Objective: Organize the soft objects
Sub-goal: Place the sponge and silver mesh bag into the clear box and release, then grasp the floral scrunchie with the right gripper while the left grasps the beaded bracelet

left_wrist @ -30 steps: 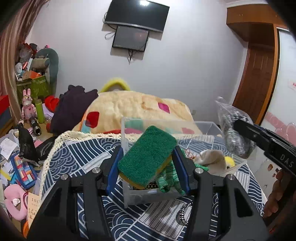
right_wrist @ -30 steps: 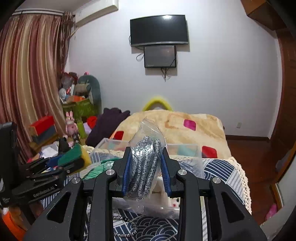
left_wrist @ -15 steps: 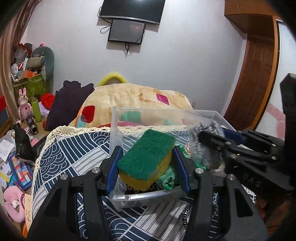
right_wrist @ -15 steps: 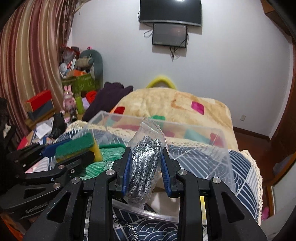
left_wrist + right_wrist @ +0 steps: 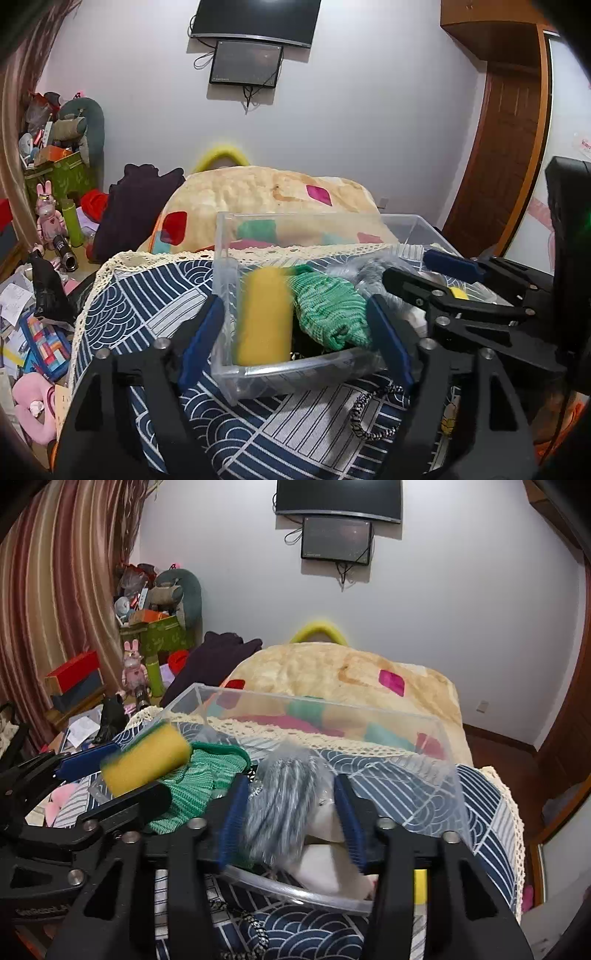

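**Over the clear bin, both claws spread**

Between your left claw's (image 5: 295,332) blue pads, spread wide, the yellow sponge (image 5: 264,317) shows blurred and apart from both pads, standing on edge at the near left corner of the clear plastic bin (image 5: 280,373). Just right of the sponge, still inside that claw's span, the green knitted cloth (image 5: 332,314) lies heaped in the bin, its right end close to the right pad. From your right wrist view the same sponge (image 5: 146,760) sits up and left of your right claw, with the green cloth (image 5: 192,786) just below it.

Further right, your right claw (image 5: 291,819) is also parted; the bagged steel scourer (image 5: 284,801) appears blurred between its pads, over the bin's near wall (image 5: 295,893), and you cannot tell if either pad touches it. Beneath the scourer something white (image 5: 325,867) lies in the bin. Under everything spreads the navy wave-patterned cloth (image 5: 413,805).
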A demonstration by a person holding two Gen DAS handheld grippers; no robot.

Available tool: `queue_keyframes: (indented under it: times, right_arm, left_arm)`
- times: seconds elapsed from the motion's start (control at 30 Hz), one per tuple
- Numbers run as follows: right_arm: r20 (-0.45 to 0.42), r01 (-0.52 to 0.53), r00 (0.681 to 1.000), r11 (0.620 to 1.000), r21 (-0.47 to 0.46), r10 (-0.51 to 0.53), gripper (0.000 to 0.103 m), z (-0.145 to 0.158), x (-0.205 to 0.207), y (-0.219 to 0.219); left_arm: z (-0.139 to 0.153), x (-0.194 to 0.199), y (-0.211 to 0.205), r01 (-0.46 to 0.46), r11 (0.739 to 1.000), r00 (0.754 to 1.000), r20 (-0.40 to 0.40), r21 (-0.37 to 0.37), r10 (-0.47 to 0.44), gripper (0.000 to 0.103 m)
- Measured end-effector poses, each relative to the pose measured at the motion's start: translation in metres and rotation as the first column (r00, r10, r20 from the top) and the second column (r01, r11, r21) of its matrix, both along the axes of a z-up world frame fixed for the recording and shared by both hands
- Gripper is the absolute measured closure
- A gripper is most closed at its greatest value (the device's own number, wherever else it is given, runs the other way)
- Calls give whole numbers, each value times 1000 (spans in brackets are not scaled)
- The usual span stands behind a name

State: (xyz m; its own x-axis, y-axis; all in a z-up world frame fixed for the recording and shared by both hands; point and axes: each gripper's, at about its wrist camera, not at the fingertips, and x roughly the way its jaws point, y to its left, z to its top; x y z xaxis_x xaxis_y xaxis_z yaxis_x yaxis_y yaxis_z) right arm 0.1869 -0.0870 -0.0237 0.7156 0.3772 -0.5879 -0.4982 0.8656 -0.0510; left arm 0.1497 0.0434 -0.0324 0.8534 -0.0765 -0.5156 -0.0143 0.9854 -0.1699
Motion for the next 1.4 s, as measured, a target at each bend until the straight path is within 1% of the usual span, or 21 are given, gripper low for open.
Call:
queue_keyframes:
  times: [0.07, 0.23, 0.33, 0.43, 0.47, 0.5, 0.63, 0.73, 0.83, 1.0, 1.1, 1.27, 1.33, 1.37, 1.4]
  right_arm:
    - [15, 3, 1000, 1000, 9, -4, 46, 4, -3, -4]
    - [66, 5, 998, 1000, 19, -6, 42, 17, -16, -9]
    - [113, 8, 994, 1000, 23, -11, 38, 27, -27, -14]
    - [157, 10, 987, 999, 43, -17, 25, 37, -39, -20]
    - [171, 8, 985, 998, 57, -18, 23, 41, -45, -24]
    - [178, 8, 984, 998, 65, -20, 22, 43, -48, -27]
    - [184, 11, 983, 995, 99, -29, 20, 47, -61, -41]
    - [164, 21, 986, 992, 123, -41, 17, 42, -68, -53]
    - [129, 33, 990, 992, 123, -49, 17, 33, -72, -60]
    - [80, 65, 994, 995, 76, -71, 16, 7, -81, -66]
    - [37, 73, 996, 995, 67, -76, 16, -10, -84, -70]
    - [-26, 79, 997, 996, 37, -78, 16, -40, -88, -72]
    - [-47, 76, 996, 997, 32, -75, 16, -50, -91, -72]
    - [-52, 80, 996, 996, 27, -78, 16, -54, -91, -72]
    - [-56, 83, 995, 996, 18, -82, 16, -57, -90, -72]
  left_arm:
    - [4, -5, 0, 3, 1000, 1000, 13, -1, -3, 20]
    - [17, -20, 0, 8, 1000, 999, 52, 10, -9, 19]
    - [25, -31, -1, 8, 1000, 997, 81, 15, -9, 13]
    - [34, -46, -2, 6, 1000, 993, 117, 15, -7, 7]
    - [35, -50, -2, 5, 1000, 992, 122, 14, -7, 4]
    - [36, -57, -2, 6, 1000, 992, 129, 15, -8, 2]
    - [35, -73, -5, 6, 999, 992, 128, 40, -11, 1]
    - [29, -83, -9, 9, 999, 993, 118, 50, -15, 1]
    - [20, -89, -12, 26, 999, 995, 92, 45, -30, 1]
    - [0, -89, -22, 57, 998, 998, 24, 37, -58, 1]
    - [-15, -83, -30, 80, 996, 997, -25, 28, -79, 1]
    - [-34, -75, -42, 104, 994, 993, -67, 34, -102, 1]
    - [-39, -73, -46, 106, 994, 992, -69, 33, -104, 3]
    - [-42, -72, -49, 108, 993, 992, -72, 37, -106, 8]
    - [-45, -70, -53, 114, 992, 991, -81, 47, -110, 16]
